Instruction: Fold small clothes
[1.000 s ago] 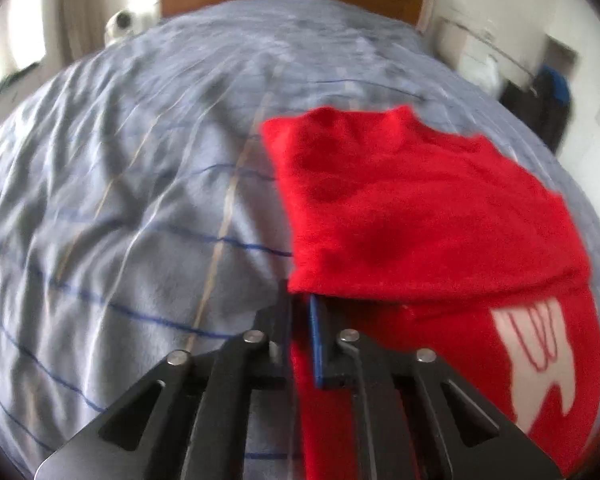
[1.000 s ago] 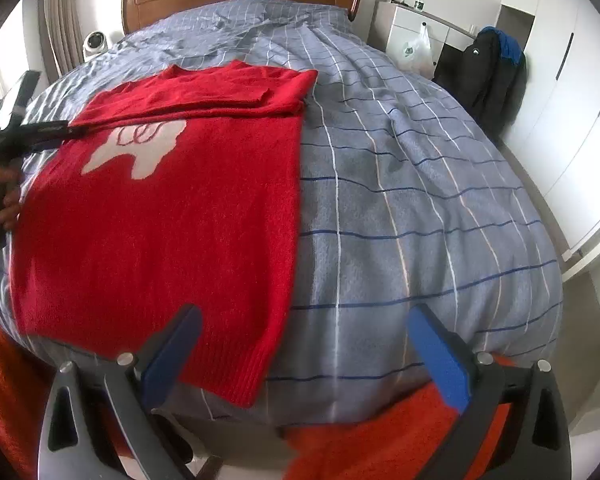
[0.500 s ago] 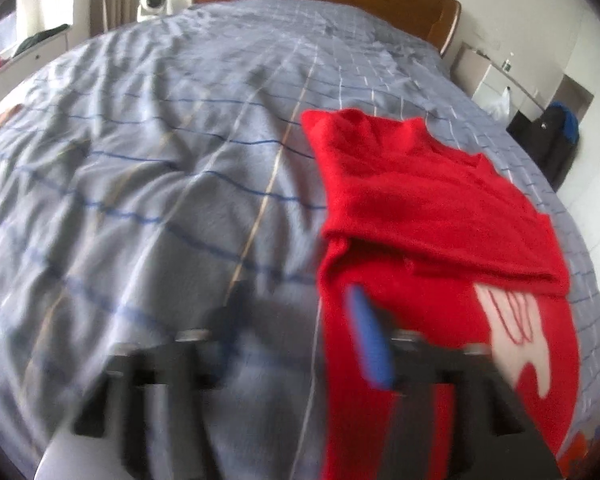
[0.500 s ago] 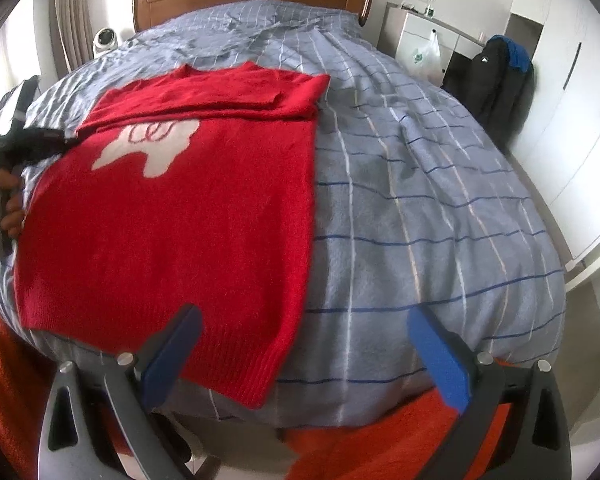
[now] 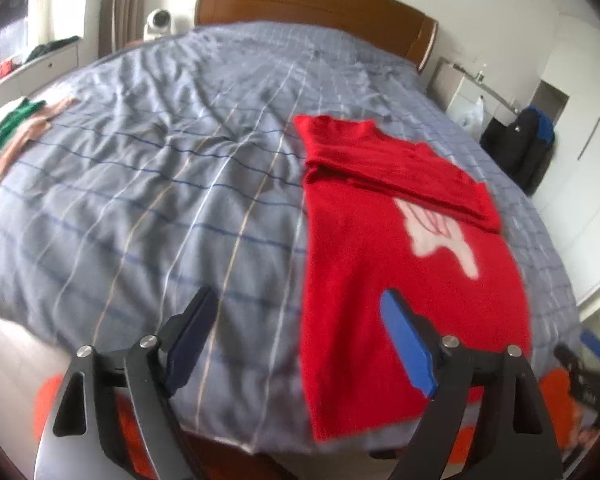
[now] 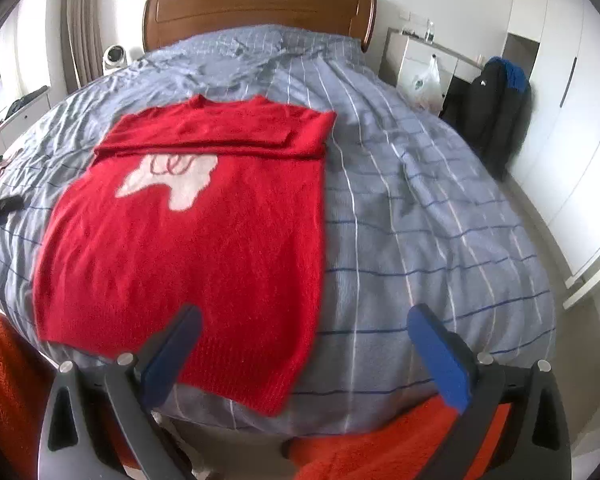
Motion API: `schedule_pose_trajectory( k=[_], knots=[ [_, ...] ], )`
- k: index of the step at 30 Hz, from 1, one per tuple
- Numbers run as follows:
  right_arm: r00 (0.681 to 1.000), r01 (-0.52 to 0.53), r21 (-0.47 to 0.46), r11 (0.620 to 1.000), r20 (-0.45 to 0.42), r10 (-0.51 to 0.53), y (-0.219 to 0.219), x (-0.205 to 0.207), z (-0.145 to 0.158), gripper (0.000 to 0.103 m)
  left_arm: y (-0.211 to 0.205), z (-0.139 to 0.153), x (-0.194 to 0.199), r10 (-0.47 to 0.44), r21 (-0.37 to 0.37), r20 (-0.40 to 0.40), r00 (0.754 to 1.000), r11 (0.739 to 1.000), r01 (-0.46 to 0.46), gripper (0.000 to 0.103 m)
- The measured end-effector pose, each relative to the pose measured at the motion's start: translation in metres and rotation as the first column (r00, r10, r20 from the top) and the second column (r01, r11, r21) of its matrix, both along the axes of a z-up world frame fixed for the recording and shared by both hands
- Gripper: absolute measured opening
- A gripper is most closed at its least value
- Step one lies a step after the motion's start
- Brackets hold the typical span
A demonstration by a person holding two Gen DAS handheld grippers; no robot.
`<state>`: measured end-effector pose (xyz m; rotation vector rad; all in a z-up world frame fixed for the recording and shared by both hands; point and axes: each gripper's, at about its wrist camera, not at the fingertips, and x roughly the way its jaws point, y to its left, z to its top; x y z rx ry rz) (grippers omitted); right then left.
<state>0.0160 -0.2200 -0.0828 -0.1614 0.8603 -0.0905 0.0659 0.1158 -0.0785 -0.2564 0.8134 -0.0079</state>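
Red sweater point(image 6: 188, 240) hem near bed point(image 6: 420, 208) edge, bare duvet right

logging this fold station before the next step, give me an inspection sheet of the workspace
surface: bed with grey-blue checked cover, wrinkled.
job's things: red knitted sweater with white motif lies flat, top part folded down in a band.
clutter: green and beige clothes at the bed's far left edge.
grippers: left gripper jaws opening, nothing between them; right gripper open, empty.
cables: nothing seen.
surroundings: wooden headboard, white plastic bag, dark jacket, white wardrobe.
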Motion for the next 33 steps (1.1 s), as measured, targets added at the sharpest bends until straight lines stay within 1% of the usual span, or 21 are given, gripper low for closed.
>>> schedule_pose_trajectory(
  k=[2, 7, 9, 11, 13, 18, 20, 22, 24, 25, 26, 27, 29, 32, 33],
  knots=[
    [1.0, 0.0, 0.001, 1.0, 0.015, 0.0, -0.001, -0.003, 0.005, 0.101, -0.008, 0.007, -0.017, -0.014, 0.007, 0.02, 1.0, 1.0, 0.014, 0.086],
    [0.997, 0.015, 0.016, 1.0, 0.075, -0.016, -0.008, -0.014, 0.024, 0.101, -0.027, 0.028, -0.039, -0.063, 0.041, 0.057, 0.996, 0.997, 0.061, 0.087],
    [0.996, 0.022, 0.022, 1.0, 0.09, -0.023, -0.01, -0.018, 0.031, 0.101, -0.032, 0.038, -0.045, -0.078, 0.057, 0.092, 0.993, 0.996, 0.073, 0.093],
    [0.993, 0.032, 0.022, 0.999, 0.112, -0.035, -0.012, -0.022, 0.037, 0.101, -0.036, 0.043, -0.051, -0.085, 0.072, 0.117, 0.99, 0.994, 0.077, 0.095],
    [0.991, 0.045, 0.021, 0.999, 0.122, -0.047, -0.014, -0.024, 0.041, 0.101, -0.037, 0.042, -0.053, -0.091, 0.087, 0.122, 0.988, 0.993, 0.081, 0.095],
    [0.993, 0.058, 0.019, 0.998, 0.1, -0.06, -0.015, -0.02, 0.037, 0.101, -0.03, 0.022, -0.047, -0.096, 0.099, 0.077, 0.992, 0.991, 0.089, 0.095],
    [0.994, 0.051, 0.029, 0.998, 0.093, -0.053, -0.017, -0.019, 0.038, 0.101, -0.021, 0.01, -0.041, -0.083, 0.098, 0.049, 0.995, 0.992, 0.078, 0.095],
    [0.993, 0.039, 0.084, 0.996, 0.106, -0.048, -0.03, -0.018, 0.045, 0.101, -0.006, -0.01, -0.033, -0.047, 0.079, -0.001, 0.999, 0.996, 0.047, 0.096],
    [0.989, 0.067, 0.154, 0.986, 0.124, -0.086, -0.053, -0.021, 0.049, 0.101, 0.006, -0.03, -0.024, -0.012, 0.047, -0.062, 0.998, 0.999, 0.015, 0.096],
    [0.987, 0.081, 0.196, 0.977, 0.118, -0.106, -0.066, -0.022, 0.048, 0.101, 0.011, -0.041, -0.02, 0.003, 0.028, -0.093, 0.996, 1.0, 0.0, 0.095],
    [0.988, 0.094, 0.23, 0.969, 0.096, -0.118, -0.076, -0.022, 0.043, 0.101, 0.015, -0.053, -0.015, 0.013, 0.013, -0.125, 0.992, 1.0, -0.011, 0.095],
    [0.991, 0.114, 0.273, 0.955, 0.04, -0.13, -0.089, -0.021, 0.033, 0.101, 0.016, -0.061, -0.011, 0.014, 0.007, -0.153, 0.988, 1.0, -0.013, 0.095],
    [0.988, 0.149, 0.351, 0.924, -0.081, -0.128, -0.105, -0.018, 0.008, 0.101, 0.011, -0.076, -0.002, -0.014, 0.005, -0.211, 0.977, 1.0, 0.015, 0.095],
    [0.979, 0.143, 0.458, 0.877, -0.196, -0.058, -0.106, -0.017, -0.025, 0.1, -0.006, -0.087, 0.003, -0.071, 0.026, -0.251, 0.965, 0.996, 0.08, 0.095],
    [0.973, 0.125, 0.507, 0.853, -0.232, -0.004, -0.099, -0.014, -0.038, 0.096, -0.013, -0.09, 0.003, -0.091, 0.033, -0.26, 0.961, 0.994, 0.103, 0.094]
  ],
)
